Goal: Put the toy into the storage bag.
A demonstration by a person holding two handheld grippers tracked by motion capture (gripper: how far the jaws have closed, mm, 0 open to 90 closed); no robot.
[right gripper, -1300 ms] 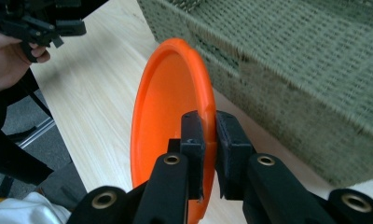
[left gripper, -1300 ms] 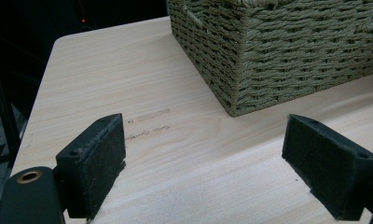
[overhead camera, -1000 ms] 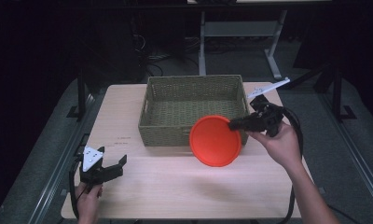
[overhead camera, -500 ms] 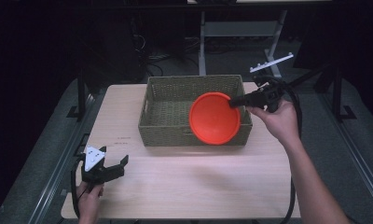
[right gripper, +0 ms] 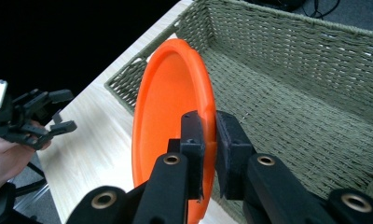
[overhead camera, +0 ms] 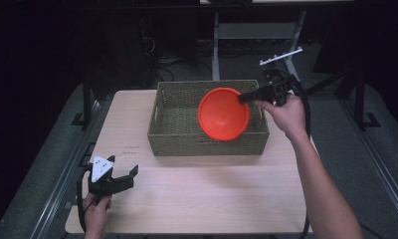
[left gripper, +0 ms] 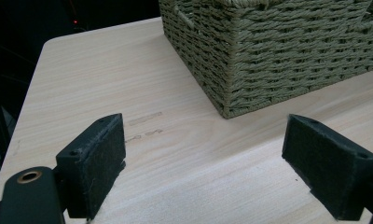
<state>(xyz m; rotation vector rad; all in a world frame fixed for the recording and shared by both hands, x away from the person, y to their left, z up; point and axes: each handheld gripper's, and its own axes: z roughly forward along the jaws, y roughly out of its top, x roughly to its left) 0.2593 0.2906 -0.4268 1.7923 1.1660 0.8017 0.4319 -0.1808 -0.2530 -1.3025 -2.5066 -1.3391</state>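
The right tool (right gripper: 208, 140), clamped on the rim of an orange plate (overhead camera: 223, 113), holds it on edge, tilted, above the woven basket (overhead camera: 179, 134), whose open floor lies directly beneath; the left tool (overhead camera: 118, 180) rests apart on the desk (overhead camera: 212, 194), jaws spread.

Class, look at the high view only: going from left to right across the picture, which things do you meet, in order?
Left gripper → woven basket → orange plate → right gripper.
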